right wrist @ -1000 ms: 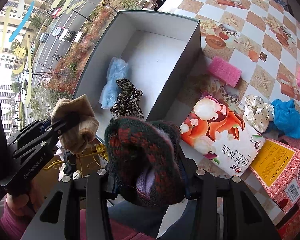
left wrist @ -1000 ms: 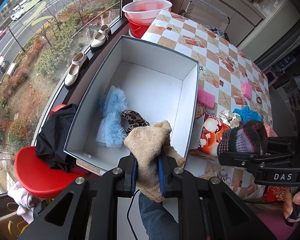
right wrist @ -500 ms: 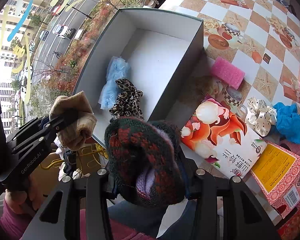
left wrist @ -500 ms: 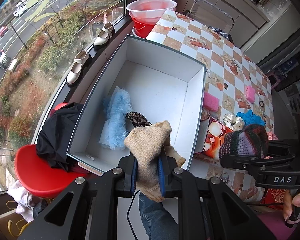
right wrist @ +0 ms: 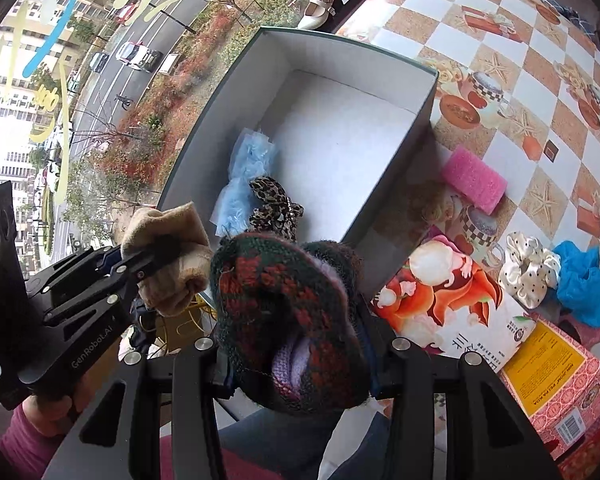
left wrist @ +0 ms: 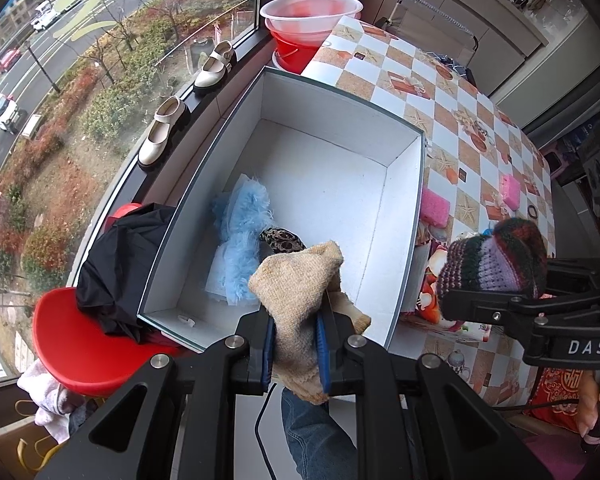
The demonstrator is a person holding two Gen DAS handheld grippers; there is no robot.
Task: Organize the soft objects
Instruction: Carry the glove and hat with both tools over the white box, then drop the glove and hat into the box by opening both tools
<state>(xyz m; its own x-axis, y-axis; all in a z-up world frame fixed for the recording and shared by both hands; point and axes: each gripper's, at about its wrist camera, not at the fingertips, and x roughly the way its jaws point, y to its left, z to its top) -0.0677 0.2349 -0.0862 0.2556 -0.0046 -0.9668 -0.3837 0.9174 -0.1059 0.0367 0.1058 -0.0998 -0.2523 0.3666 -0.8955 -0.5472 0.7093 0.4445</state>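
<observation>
Lately both grippers have drawn back a bit from the box (left wrist: pixel 408 216): vs a sec ago, the left cam sees more of it, far wall and all, and the right cam shows it sitting further up the frame. Nothing let go meanwhile. Left gripper (left wrist: pixel 296 344) has its blue pads squeezed on the beige sock (left wrist: pixel 300 284), which bunches up above the fingers; right gripper (right wrist: pixel 296 364) is clamped round the striped knit hat (right wrist: pixel 288 312), fingers mostly hidden by the wool but clearly gripping it. So, my read: both items are lifted and lined up at the near end of the box, drop-off not yet done, approx mid-task. Inside the box already, at 9 o'clock of the floor, lie a fluffy blue piece (left wrist: pixel 240 240) and a leopard scrunchie (right wrist: pixel 274 208) touching it; rest of the floor is bare white. Table (left wrist: pixel 452 92) has a checked oilcloth w/ starfish and teacup prints. Still out on it, at 3 o'clock of the box: pink sponge (right wrist: pixel 474 178) just beside the wall, a printed tissue pack (right wrist: pixel 452 304), white dotted scrunchie (right wrist: pixel 530 270), blue cloth (right wrist: pixel 584 284), and a pink carton (right wrist: pixel 552 380) nearer the edge. Room: big window at 9–10 o'clock over a street w/ cars and trees, cream shoes (left wrist: pixel 188 104) on the sill, red basins (left wrist: pixel 308 28) at 12, red stool (left wrist: pixel 68 344) w/ a black garment (left wrist: pixel 116 264) at 8, pale cabinets at 1–2 o'clock
</observation>
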